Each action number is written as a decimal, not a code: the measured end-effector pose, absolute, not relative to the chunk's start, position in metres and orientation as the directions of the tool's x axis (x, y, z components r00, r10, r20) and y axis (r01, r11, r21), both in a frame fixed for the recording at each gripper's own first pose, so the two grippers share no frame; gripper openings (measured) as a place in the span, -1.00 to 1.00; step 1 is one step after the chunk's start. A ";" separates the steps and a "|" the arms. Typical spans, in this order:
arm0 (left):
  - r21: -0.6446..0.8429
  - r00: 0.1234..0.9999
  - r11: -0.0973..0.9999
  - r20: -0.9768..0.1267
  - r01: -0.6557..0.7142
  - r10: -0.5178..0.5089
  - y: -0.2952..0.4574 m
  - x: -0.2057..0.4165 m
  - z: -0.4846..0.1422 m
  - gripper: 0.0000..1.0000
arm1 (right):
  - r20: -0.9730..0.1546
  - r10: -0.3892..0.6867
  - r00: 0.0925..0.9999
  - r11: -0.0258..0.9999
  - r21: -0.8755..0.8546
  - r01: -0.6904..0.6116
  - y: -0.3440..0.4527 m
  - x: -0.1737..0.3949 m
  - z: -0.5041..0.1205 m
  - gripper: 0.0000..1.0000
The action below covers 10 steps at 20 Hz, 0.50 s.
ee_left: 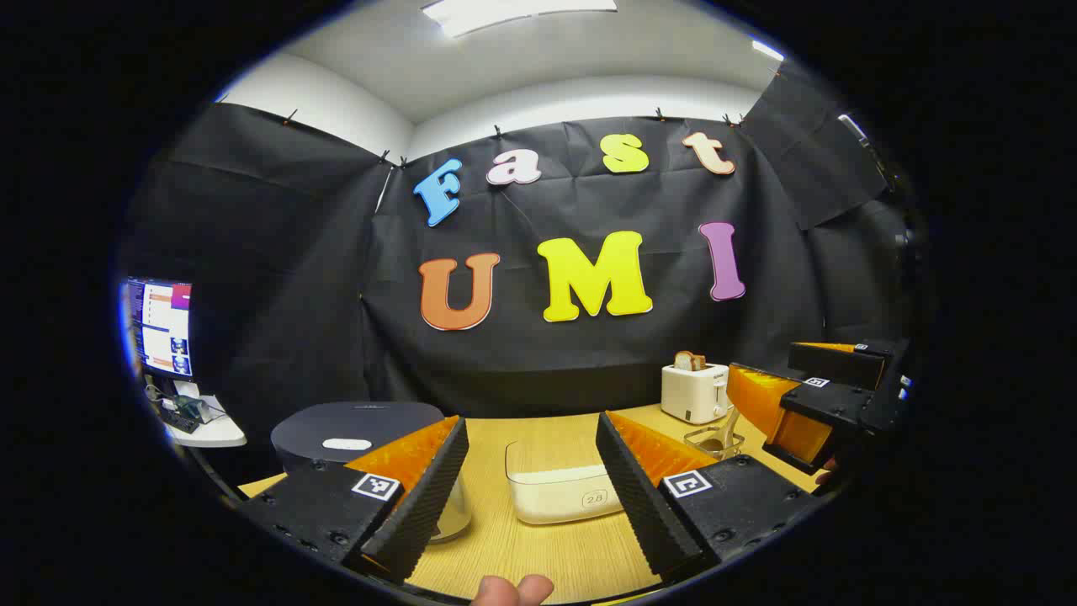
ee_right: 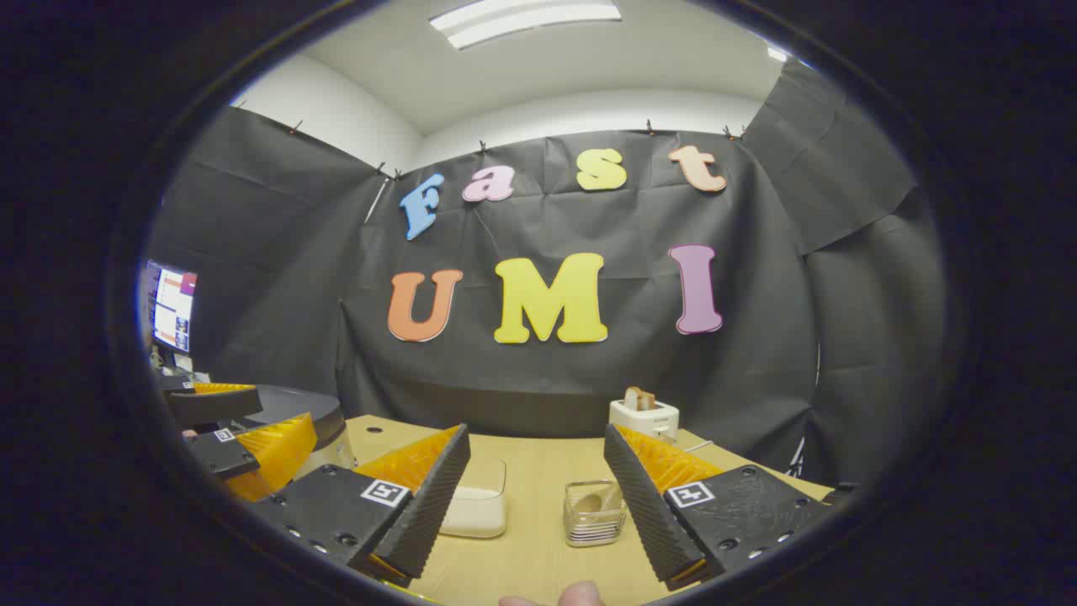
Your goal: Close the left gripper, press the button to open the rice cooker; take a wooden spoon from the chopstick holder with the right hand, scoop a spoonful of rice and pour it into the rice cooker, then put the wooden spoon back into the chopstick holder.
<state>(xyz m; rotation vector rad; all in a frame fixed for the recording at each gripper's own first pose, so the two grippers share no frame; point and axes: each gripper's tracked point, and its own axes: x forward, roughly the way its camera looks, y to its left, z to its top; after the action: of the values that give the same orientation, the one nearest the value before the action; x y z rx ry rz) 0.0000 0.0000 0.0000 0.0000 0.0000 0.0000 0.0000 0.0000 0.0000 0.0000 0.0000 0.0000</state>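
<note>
While we hold both tools up over the tabletop (ee_left: 538,555), the left hand-held gripper (ee_left: 530,497) has its fingers spread wide with nothing between them, and the right hand-held gripper (ee_right: 532,505) is spread the same way, also pinching nothing.

Writing-wise there's not much we can read. The clear rice box (ee_left: 562,488) has a small round tag on its front that looks like "28" in the left gripper view. Each finger carries a square black-and-white marker, no text. The monitor (ee_left: 160,326) off to the left is lit, too small to make out.

The cooker (ee_left: 358,438) sits at the left of the tabletop, dark, lid down, with a pale oval patch on top; in the left gripper view it's partly behind our left finger. The rice box is just right of it, near the middle. The holder (ee_right: 594,512), a clear glass one with the spoon (ee_right: 589,505) leaning inside, stands right of the box, and in the right gripper view it sits just inside our right finger. A white toaster (ee_right: 644,417) with bread stands farther back near the cloth wall.

Room to move: bare wood between box and holder, and in front of both up to the near edge.
</note>
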 end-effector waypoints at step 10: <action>0.001 1.000 1.000 -0.012 0.006 -0.006 -0.005 -0.001 -0.005 0.94 | -0.008 0.002 1.000 1.000 0.008 -0.002 -0.001 0.003 -0.004 0.90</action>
<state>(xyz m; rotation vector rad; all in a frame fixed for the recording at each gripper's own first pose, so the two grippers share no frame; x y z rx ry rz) -0.0007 -0.0051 -0.0049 0.0014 0.0117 -0.0061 0.0030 -0.0012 -0.0036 0.0083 0.0085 0.0017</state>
